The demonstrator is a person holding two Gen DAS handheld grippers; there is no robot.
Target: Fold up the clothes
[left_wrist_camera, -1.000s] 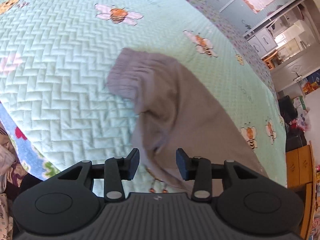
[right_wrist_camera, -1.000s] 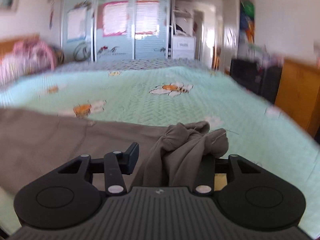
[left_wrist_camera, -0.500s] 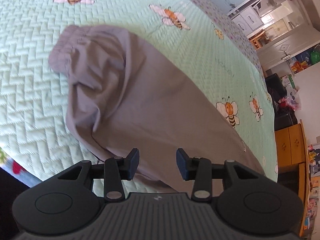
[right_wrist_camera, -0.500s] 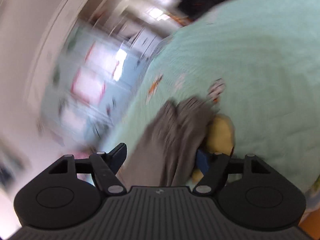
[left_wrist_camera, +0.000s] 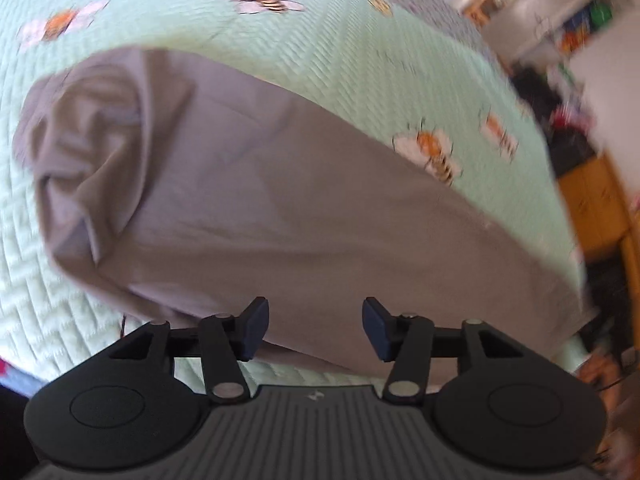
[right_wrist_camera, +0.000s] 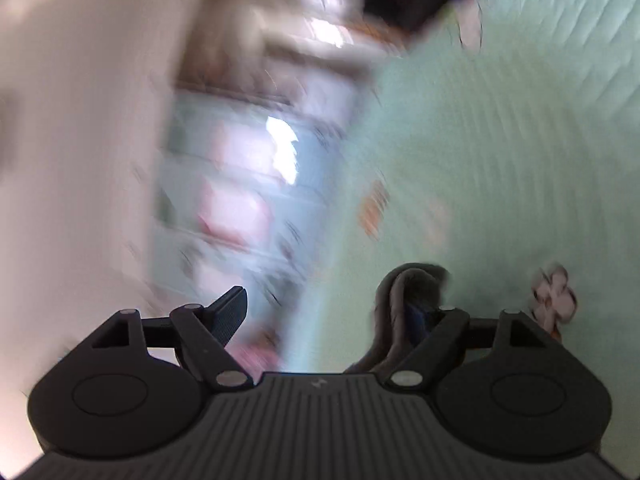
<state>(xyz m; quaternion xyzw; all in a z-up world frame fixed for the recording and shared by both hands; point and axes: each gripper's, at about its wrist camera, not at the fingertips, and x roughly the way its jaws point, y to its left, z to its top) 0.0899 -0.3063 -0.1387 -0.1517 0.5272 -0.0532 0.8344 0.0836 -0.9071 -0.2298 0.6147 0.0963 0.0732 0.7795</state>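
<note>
Garment: grey clothing [left_wrist_camera: 280, 200] spread long across the mint bee-print quilt [left_wrist_camera: 400, 60], bunched at its left end.
Left gripper [left_wrist_camera: 314, 326]: fingers apart, empty, over garment's near edge.
Right gripper [right_wrist_camera: 332, 312]: fingers apart; grey fabric fold [right_wrist_camera: 404, 300] draped on 1 finger, blurred.

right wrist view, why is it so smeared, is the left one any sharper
Right wrist view: heavy motion blur streaks the bedspread and the cupboards, only the right tool stays crisp. Left wrist view: milder blur, the grey garment and bee prints still read, with fisheye bending at the edges.
</note>
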